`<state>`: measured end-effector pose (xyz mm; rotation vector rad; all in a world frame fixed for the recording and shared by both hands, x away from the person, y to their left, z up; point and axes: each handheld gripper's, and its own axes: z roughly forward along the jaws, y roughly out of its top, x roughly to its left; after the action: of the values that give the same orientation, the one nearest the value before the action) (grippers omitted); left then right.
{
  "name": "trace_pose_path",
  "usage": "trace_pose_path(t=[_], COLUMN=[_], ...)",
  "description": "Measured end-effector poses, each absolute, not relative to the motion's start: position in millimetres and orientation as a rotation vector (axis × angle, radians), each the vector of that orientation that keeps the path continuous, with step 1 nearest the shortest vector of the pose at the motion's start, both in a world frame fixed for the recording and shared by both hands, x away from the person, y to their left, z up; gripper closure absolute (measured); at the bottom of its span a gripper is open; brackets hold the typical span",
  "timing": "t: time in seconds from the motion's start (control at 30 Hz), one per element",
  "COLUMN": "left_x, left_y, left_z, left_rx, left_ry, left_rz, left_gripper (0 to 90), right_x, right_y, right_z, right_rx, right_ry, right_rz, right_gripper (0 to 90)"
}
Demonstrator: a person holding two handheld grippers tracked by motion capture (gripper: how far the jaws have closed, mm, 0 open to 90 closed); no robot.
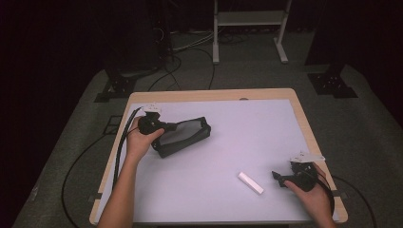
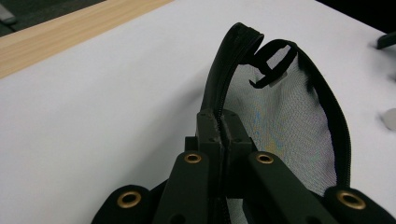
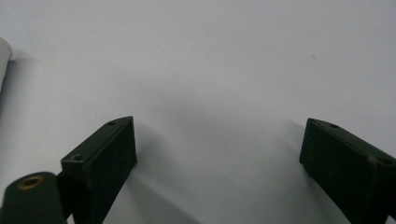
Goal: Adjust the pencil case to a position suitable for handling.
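Observation:
A black mesh zip pouch [image 1: 183,137] lies on the white table mat at the left, its mouth open. My left gripper [image 1: 170,127] is shut on the pouch's zipper edge; in the left gripper view the two pads [image 2: 223,133] pinch the zipper band [image 2: 224,74], with grey mesh [image 2: 285,126] spreading to the right. A small white bar [image 1: 250,183] lies at the front right of the mat, and its end shows at the left edge of the right gripper view [image 3: 3,56]. My right gripper [image 1: 278,178] rests on the mat just right of the bar, its jaws wide apart with nothing between them [image 3: 219,149].
The white mat [image 1: 237,133] covers a wooden table with a bare wood border [image 1: 214,94]. Cables trail off the table's left edge [image 1: 121,142]. Beyond the table stand a white frame [image 1: 249,28] and dark stands on a grey floor.

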<state>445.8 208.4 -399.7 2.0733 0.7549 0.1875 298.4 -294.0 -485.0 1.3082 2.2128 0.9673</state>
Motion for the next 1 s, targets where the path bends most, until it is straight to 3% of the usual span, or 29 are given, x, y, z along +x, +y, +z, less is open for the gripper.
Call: trace_pose_path(t=[1.0], left_x=[414.1], left_y=[173.6], left_z=[-390.8], left_rx=[2.162], left_ry=[0.555], left_rz=[0.051], left_gripper=[88.5], right_x=[298.5], right_y=[-294.1], right_z=[-485.1], right_rx=[1.307], right_ry=[2.213], right_rz=[0.967], right_gripper=[9.6])
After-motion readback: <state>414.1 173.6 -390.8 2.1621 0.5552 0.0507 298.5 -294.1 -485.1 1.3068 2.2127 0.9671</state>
